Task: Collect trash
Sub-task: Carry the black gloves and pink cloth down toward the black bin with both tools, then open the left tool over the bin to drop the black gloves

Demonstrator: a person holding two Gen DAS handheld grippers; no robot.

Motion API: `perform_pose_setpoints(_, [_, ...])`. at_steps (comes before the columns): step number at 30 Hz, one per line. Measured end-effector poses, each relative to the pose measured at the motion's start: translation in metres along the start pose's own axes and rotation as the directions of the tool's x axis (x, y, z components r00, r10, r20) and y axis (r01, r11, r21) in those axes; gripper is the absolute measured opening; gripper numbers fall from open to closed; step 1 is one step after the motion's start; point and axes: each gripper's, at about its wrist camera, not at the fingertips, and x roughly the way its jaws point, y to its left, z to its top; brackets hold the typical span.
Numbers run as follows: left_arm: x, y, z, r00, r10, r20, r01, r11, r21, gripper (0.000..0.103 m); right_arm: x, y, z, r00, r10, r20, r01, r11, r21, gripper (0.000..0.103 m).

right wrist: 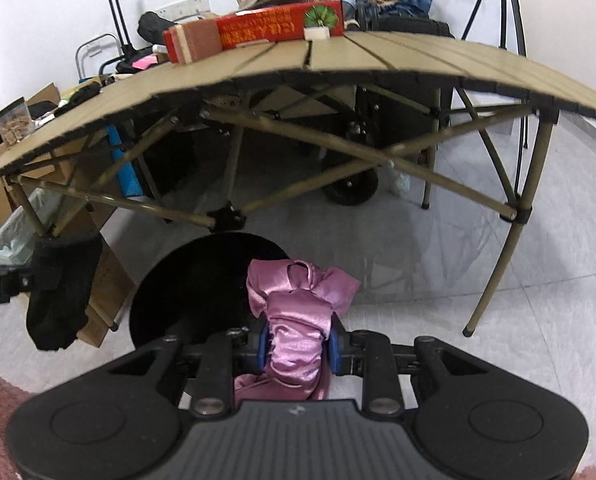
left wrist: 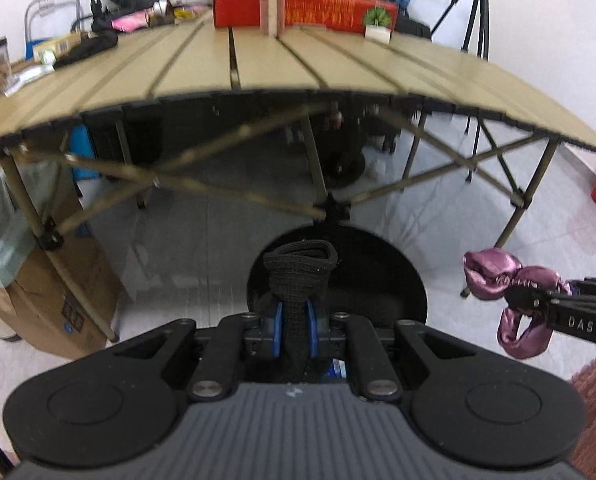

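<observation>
My left claw (left wrist: 295, 330) is clenched on a black knitted sock (left wrist: 298, 276), which sticks out ahead of its blue pads. My right claw (right wrist: 298, 346) grips a crumpled pink satin cloth (right wrist: 298, 320) the same way. Just beyond and below both claws sits a round black bin (right wrist: 201, 284) on the pale tiled floor (right wrist: 438, 280), under the near edge of the tan slatted folding table (left wrist: 257, 64).

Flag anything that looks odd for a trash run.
Both tongs grip fabric, not obvious trash: the left tongs pinch a black knit piece, the right tongs a shiny pink satin cloth. Both hang over a round black bin on the floor.
</observation>
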Motion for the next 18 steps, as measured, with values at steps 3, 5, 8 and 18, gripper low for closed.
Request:
perform_pose_setpoints(3, [0.014, -0.001, -0.004, 0.999, -0.006, -0.052, 0.006, 1.0, -0.009, 0.013, 0.008, -0.007, -0.001, 1.0, -0.015, -0.008, 0.015, 1.0, 0.008, 0.026])
perform_pose_setpoints(5, [0.024, -0.002, -0.005, 0.996, -0.01, -0.084, 0.009, 1.0, -0.018, 0.013, 0.013, -0.01, -0.002, 1.0, -0.024, -0.014, 0.024, 1.0, 0.016, 0.026])
perform_pose_setpoints(8, [0.035, -0.003, -0.004, 0.993, -0.02, -0.113, 0.017, 0.999, -0.03, 0.013, 0.019, -0.016, 0.0, 0.999, -0.035, -0.025, 0.036, 0.999, 0.029, 0.026])
perform_pose_setpoints(18, [0.063, -0.005, 0.016, 0.982, -0.073, -0.176, 0.061, 0.995, -0.077, 0.013, 0.04, -0.019, 0.005, 0.997, -0.064, -0.052, 0.066, 0.997, 0.035, 0.026])
